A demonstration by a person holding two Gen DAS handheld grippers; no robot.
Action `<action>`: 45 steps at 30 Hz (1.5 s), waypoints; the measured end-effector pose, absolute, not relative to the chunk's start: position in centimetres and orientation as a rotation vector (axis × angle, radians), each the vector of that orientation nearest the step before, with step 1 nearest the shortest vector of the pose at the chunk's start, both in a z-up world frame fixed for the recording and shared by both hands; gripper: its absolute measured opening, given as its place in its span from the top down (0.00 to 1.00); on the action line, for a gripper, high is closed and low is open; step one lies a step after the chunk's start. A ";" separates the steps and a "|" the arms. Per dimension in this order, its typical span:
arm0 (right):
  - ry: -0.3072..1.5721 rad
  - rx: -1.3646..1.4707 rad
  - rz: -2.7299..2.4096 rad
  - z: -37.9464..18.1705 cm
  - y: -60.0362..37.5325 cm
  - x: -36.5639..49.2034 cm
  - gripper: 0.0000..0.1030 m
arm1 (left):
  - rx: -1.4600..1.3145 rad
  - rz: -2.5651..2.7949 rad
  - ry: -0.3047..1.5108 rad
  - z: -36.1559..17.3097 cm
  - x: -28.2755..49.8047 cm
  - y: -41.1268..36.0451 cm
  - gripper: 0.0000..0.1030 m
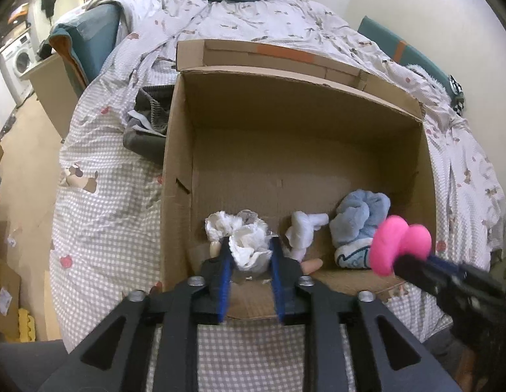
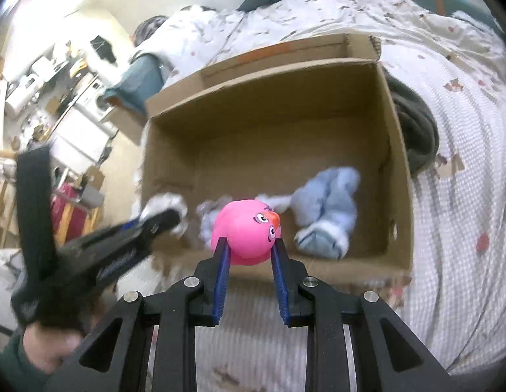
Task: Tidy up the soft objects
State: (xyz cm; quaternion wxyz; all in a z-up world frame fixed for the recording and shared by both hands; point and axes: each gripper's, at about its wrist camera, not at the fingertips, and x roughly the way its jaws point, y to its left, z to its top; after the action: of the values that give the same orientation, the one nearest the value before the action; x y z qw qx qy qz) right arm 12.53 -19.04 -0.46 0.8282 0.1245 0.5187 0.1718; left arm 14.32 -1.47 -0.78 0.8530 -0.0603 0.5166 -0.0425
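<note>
A bed under a checked cover (image 1: 106,202) carries an open cardboard box (image 1: 285,137), its far half bare. Along the near wall inside lie a light-blue plush toy (image 1: 360,225) at the right and a small white soft piece (image 1: 303,228) in the middle: these look already put away. Dark clothing (image 1: 148,124) lies heaped on the cover against the box's left outer wall, seemingly not yet sorted. The left gripper (image 1: 249,248) reaches over the near rim, its jaws standing either side of a crumpled white cloth (image 1: 249,245); whether they pinch it cannot be told. The right gripper (image 2: 248,248) is clamped on a pink rubber duck (image 2: 246,238), held above the near rim, not yet dropped in.
</note>
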 end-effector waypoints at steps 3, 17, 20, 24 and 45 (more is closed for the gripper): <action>1.112 0.272 0.363 -1.1 -18.8 13.6 0.73 | -0.143 -0.077 1.083 -0.7 14.1 -1.1 0.44; 0.967 0.266 0.300 2.7 -22.9 10.3 0.24 | -0.104 -0.056 0.891 3.7 10.9 -0.8 0.36; 0.870 0.239 0.267 5.0 -23.1 8.8 0.00 | -0.061 -0.040 0.813 5.5 9.4 -0.8 0.36; 0.769 0.196 0.242 7.1 -23.0 6.9 0.00 | -0.007 -0.002 0.771 6.7 7.2 -0.8 0.03; 0.767 0.078 0.193 3.1 -21.4 3.5 0.00 | -0.067 -0.044 0.825 3.7 3.4 0.1 0.01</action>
State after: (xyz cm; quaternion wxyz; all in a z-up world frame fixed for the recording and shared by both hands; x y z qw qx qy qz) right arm 3.50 -21.41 3.11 0.9221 0.0378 0.3734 0.0940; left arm 3.40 0.15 3.73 0.9153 -0.0326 0.4009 -0.0216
